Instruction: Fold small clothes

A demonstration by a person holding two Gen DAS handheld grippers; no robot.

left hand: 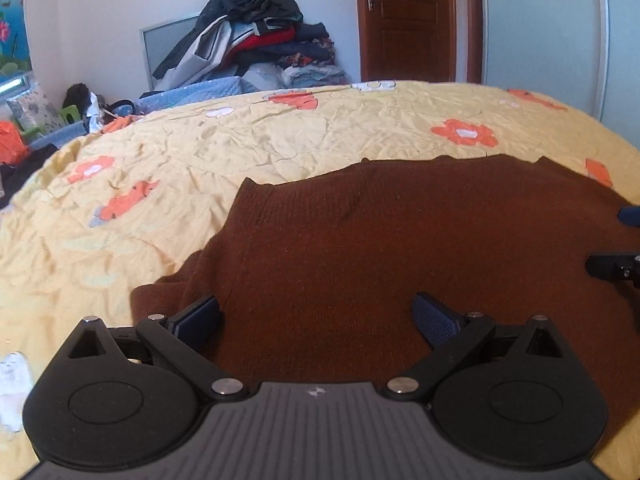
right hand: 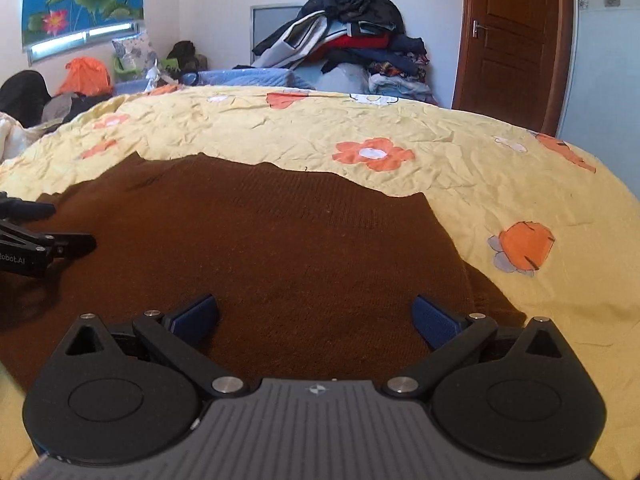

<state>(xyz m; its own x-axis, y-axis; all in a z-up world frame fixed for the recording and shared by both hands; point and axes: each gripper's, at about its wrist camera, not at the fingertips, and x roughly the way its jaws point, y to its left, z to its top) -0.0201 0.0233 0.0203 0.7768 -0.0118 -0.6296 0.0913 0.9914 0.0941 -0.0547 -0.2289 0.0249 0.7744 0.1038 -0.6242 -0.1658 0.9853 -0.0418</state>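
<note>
Bed (left hand: 280, 136): we count it first, covered edge to edge by a yellow sheet with orange flowers, crumpled, carrying everything below.

Brown sweater (left hand: 400, 248): knitted, spread flat on the near part of the bed, its long axis running side to side along the near edge. Its far edge is uneven and a sleeve bulges out at each end. In both wrist views it lies directly under and ahead of the jaws.

Left gripper (left hand: 316, 316): we hold it over the sweater's left part, jaws wide, nothing between them, the knit untouched by the pads.

Right gripper (right hand: 316, 316): over the right part, jaws likewise at their widest and empty. Its tip also shows at the right border of the left view.

We judge neither hand nearer: each is closest to its own end, so the coming fold likely starts with both taking the near hem or a sleeve apiece.

Clothes pile (right hand: 352, 36): against the far wall beyond the bed, not in play.
</note>
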